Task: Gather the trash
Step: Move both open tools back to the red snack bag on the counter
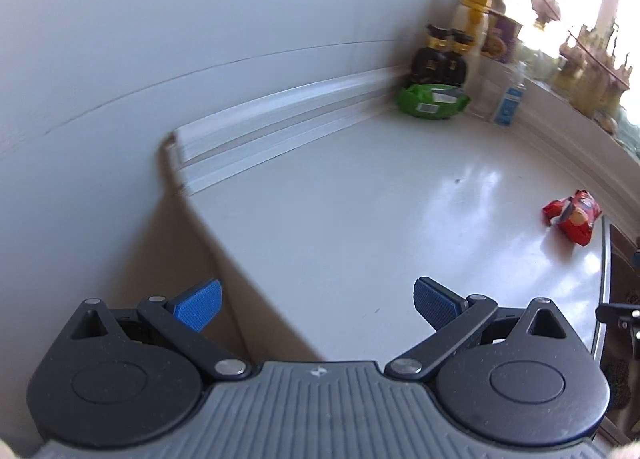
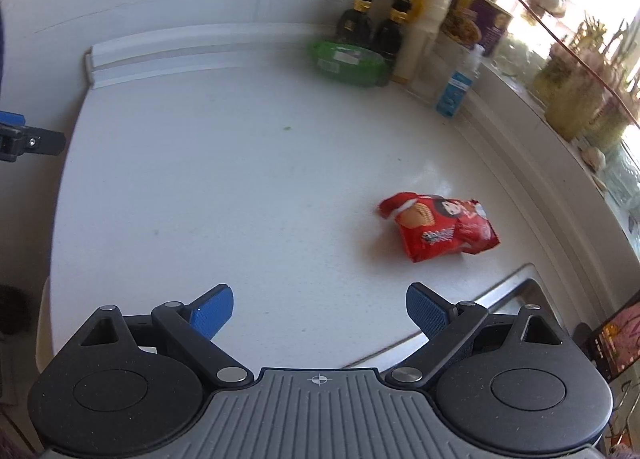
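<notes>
Red snack wrapper flat on white counter, looks light, crinkly, slippery; pinch twisted end; right gripper and left gripper both spread wide, holding nothing

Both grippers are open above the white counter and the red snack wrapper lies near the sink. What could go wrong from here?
1. The crumpled red snack wrapper lies flat on the glossy white counter; the right gripper may only push it toward the sink edge.
2. The left gripper hangs over the counter's left edge, far from it.
</notes>
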`<state>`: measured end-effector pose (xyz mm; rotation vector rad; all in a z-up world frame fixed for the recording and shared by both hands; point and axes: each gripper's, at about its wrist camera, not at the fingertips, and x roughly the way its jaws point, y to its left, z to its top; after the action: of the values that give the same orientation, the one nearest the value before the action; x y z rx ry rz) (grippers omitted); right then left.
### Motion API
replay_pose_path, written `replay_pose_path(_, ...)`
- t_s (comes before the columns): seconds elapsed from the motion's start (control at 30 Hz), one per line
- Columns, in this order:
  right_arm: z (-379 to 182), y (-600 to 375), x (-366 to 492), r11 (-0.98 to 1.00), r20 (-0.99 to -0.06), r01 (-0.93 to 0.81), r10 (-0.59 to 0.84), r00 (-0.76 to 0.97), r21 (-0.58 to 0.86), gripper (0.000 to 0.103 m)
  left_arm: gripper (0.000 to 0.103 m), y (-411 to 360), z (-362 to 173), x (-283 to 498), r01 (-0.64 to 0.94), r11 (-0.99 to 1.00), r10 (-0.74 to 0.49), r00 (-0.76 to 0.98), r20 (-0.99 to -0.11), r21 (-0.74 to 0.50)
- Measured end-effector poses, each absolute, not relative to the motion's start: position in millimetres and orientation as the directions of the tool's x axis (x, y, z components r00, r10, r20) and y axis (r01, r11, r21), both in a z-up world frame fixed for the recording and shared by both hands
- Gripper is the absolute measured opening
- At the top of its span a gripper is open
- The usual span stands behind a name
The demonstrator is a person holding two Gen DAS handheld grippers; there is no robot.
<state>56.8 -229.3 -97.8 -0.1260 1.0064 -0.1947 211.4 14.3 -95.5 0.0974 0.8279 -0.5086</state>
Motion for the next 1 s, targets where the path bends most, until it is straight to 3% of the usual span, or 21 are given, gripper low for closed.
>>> replay_pose_path(0.53, -132, -318, 103, 0.943, -0.857, 0.323, -0.228, 0.463, -0.076, 0.095, 0.102, -111, -107, 277, 0.685, 0.728, -0.464, 0.520, -0.717, 0.025)
replay_pose_path(0.77, -140, -338, 121, 0.926, -0.859, 0.378, -0.206, 0.469, -0.015, 0.095, 0.102, -155, -122, 319, 0.717, 0.697, -0.511, 0.490, -0.706, -0.008)
replay_pose_path(1.0, -146, -349, 142, 0.915, -0.853, 0.402, -0.196, 0.484, 0.018, 0.095, 0.102, -206, -125, 349, 0.758, 0.643, -0.527, 0.543, -0.654, 0.112)
